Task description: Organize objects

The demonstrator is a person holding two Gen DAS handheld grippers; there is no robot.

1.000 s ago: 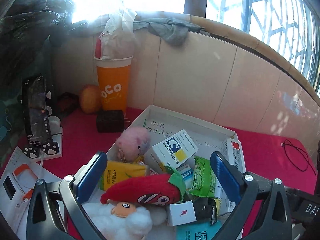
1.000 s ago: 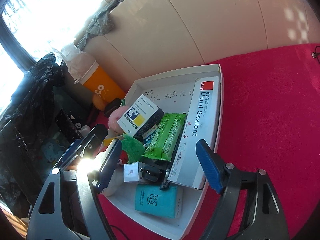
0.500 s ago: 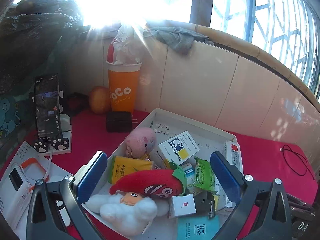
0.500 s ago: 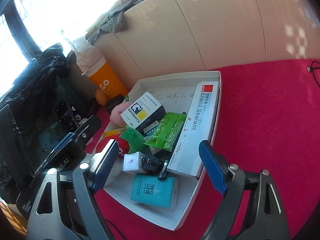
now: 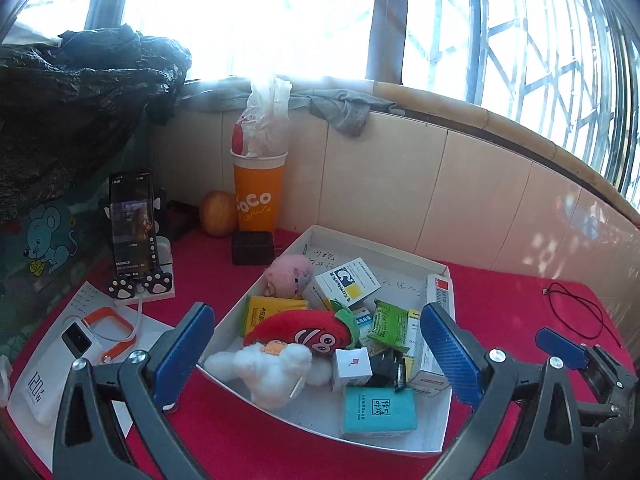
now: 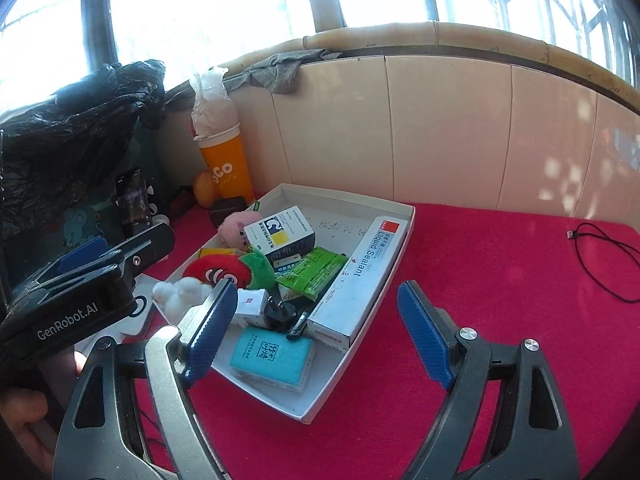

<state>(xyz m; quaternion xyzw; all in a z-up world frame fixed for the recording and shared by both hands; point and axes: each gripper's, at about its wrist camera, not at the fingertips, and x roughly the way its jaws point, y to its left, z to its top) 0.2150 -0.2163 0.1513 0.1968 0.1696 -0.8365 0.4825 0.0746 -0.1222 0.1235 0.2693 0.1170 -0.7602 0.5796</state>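
Both jaws gape empty; your left gripper (image 5: 316,344) and right gripper (image 6: 316,326) could knock the cluttered white cardboard tray (image 6: 340,376) aside.

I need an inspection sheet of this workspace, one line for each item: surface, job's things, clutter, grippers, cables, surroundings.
Surface: red cloth, bare on the right side.
Job's things: white tray filled with a red plush, white plush, pink plush, teal box, sealant box, green packet and small cartons.
Clutter: orange cup, apple, phone on stand, black charger, papers.
Grippers: left gripper open, empty; right gripper open, empty.
Cables: black cable loose at right.
Surroundings: tiled wall, windows, black bag.
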